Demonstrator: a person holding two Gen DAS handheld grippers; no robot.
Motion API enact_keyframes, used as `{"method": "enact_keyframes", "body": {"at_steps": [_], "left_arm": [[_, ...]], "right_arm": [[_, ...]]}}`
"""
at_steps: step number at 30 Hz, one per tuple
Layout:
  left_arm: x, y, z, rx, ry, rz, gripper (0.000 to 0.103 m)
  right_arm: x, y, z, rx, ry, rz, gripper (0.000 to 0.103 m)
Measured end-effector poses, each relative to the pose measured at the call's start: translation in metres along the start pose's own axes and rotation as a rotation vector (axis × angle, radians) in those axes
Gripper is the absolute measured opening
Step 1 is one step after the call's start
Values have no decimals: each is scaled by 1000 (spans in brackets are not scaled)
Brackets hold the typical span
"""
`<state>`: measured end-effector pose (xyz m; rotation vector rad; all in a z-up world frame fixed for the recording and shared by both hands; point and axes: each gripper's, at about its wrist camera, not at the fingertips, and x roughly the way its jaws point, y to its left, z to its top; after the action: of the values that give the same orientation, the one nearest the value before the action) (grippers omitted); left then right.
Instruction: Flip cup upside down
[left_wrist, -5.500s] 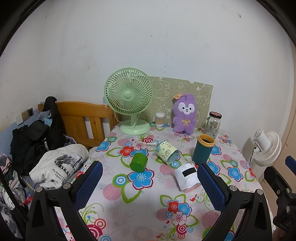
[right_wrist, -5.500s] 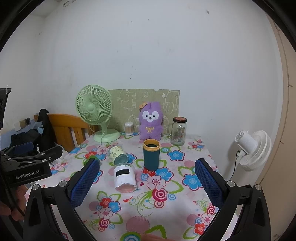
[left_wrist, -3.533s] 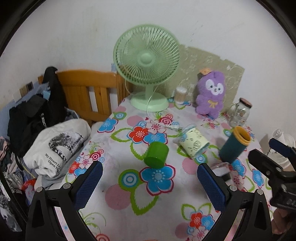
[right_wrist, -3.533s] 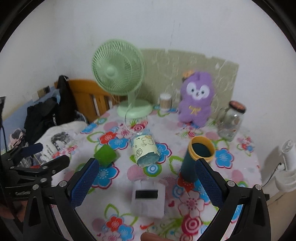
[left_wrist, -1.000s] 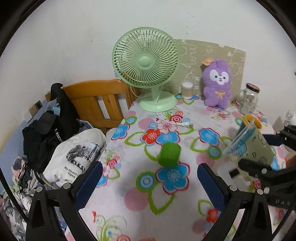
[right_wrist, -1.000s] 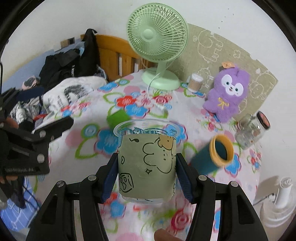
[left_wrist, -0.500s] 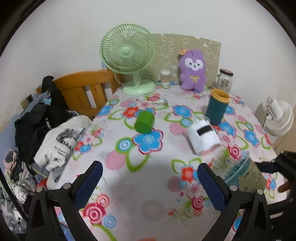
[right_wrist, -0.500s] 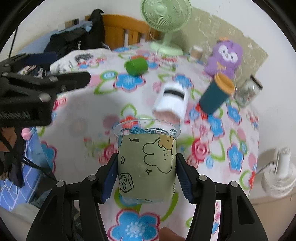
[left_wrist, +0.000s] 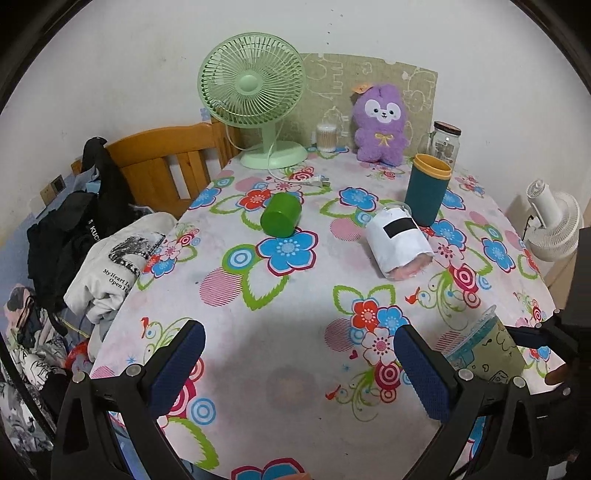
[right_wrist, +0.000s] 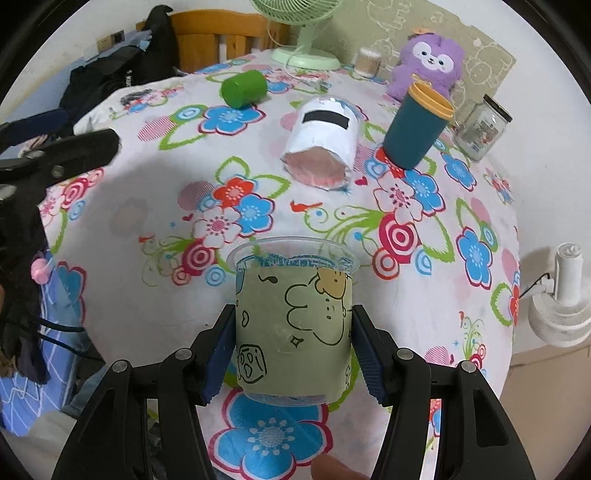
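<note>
Between right tongs (right_wrist: 293, 345): cup (right_wrist: 293, 321) pinched, axis forward, rim outward; left tongs (left_wrist: 295, 373) spread.

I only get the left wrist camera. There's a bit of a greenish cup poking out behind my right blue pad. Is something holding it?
Observer: Yes. In the right wrist view the right tongs are shut on the cup, with a blue pad pressing each side.
Operator: Which way is its mouth pointing?
Observer: The open rim points forward, away from the tongs, toward the white cup that lies on its side. It is not upside down yet.
Operator: Is there anything inside it?
Observer: I cannot tell. The green cartoon print covers most of the wall and hides the inside.
</note>
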<state>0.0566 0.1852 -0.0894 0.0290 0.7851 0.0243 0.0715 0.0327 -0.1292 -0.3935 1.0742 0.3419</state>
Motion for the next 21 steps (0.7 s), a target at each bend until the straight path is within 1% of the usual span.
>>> {"method": "enact_keyframes", "body": {"at_steps": [4,7,10,11,12,17,21], "left_arm": [[3,2,-1,-10,9,-2,103],[6,4,-1,-11,21,-4,103],[7,5,0,-11,23,-2,103],[7,5,1,-10,21,-2,103],[7,6,2,-9,20,-2,103],[4,6,7,-4,40,-23,103],[-6,2,12,4,25,-27,103]], "right_arm": [[6,-1,2,-5,21,-15,64],[7,0,3,-2,28,-18,67],[3,0,5,-18,11,-12,75],[0,1,5,-23,1,-15,81],[-4,2,7,-30,-13,-16,85],[-24,0,12,-46,-63,34,88],[-41,-10,12,-29,-94,85,88]]}}
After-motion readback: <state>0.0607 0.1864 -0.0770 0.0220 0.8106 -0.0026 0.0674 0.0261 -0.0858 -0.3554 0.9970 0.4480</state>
